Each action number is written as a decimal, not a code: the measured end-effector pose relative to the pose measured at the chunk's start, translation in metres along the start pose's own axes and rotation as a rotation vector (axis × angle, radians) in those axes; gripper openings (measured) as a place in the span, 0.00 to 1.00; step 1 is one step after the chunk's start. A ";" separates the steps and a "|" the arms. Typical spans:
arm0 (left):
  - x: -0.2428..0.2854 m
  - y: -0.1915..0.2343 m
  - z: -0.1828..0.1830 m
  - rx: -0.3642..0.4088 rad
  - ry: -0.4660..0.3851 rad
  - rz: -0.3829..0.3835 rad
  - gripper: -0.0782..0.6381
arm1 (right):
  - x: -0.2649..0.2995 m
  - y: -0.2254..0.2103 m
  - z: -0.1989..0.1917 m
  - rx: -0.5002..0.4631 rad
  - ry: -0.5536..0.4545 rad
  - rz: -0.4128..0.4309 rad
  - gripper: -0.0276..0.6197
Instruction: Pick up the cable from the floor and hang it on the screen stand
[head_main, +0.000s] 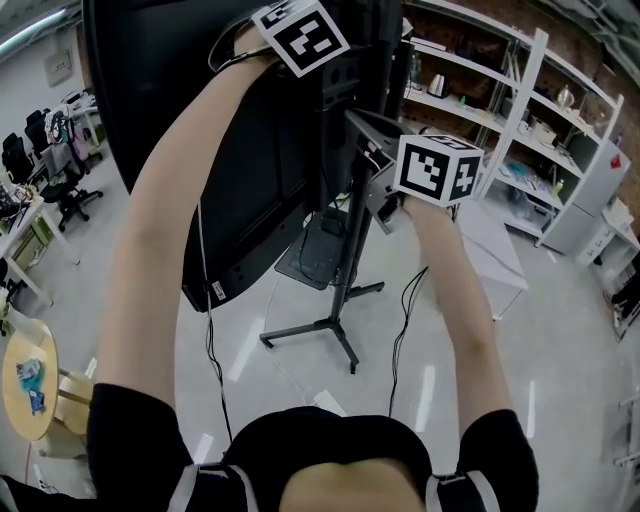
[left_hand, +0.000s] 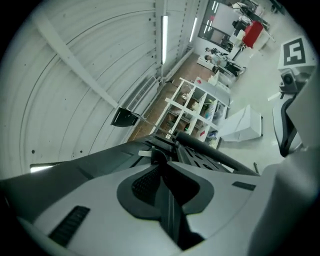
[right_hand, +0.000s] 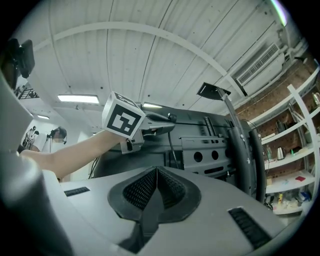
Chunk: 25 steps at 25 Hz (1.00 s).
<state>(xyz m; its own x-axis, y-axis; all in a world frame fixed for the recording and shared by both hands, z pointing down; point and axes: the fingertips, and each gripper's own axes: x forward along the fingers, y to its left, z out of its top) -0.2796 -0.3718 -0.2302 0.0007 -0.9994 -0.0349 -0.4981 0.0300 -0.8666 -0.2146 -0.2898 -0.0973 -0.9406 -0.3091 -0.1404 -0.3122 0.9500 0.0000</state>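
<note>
The big black screen (head_main: 200, 130) stands on its wheeled stand (head_main: 348, 240), and I am at its back with both arms raised. My left gripper (right_hand: 167, 125) reaches to the mount bracket (right_hand: 210, 150). A thin black cable (right_hand: 170, 145) hangs straight down from its jaw tips. In the left gripper view its jaws (left_hand: 161, 152) stand nearly together on a dark strand right at the bracket (left_hand: 200, 155). Only its marker cube (head_main: 300, 35) shows in the head view. My right gripper (head_main: 358, 122) sits lower and to the right, with its pads (right_hand: 145, 187) pressed together on nothing.
A black cable (head_main: 207, 320) trails down from the screen to the floor, and another (head_main: 398, 340) runs beside the stand's base (head_main: 320, 330). White shelving (head_main: 520, 100) and a white table (head_main: 495, 250) stand to the right. A round yellow table (head_main: 25, 385) and office chairs (head_main: 60, 170) are at the left.
</note>
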 end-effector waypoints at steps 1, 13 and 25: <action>0.003 -0.001 -0.001 0.026 0.017 -0.001 0.17 | 0.000 -0.002 -0.002 0.007 0.001 0.000 0.08; 0.058 -0.012 0.000 0.147 0.077 -0.001 0.17 | -0.006 -0.035 -0.007 0.037 -0.023 -0.029 0.08; 0.064 -0.016 0.065 0.596 -0.003 0.162 0.17 | -0.022 -0.065 -0.020 0.061 -0.024 -0.097 0.08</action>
<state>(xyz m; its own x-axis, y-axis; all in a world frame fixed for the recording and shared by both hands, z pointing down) -0.2149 -0.4352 -0.2511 -0.0318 -0.9812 -0.1904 0.0781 0.1875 -0.9792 -0.1762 -0.3451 -0.0744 -0.9025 -0.3996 -0.1606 -0.3925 0.9167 -0.0749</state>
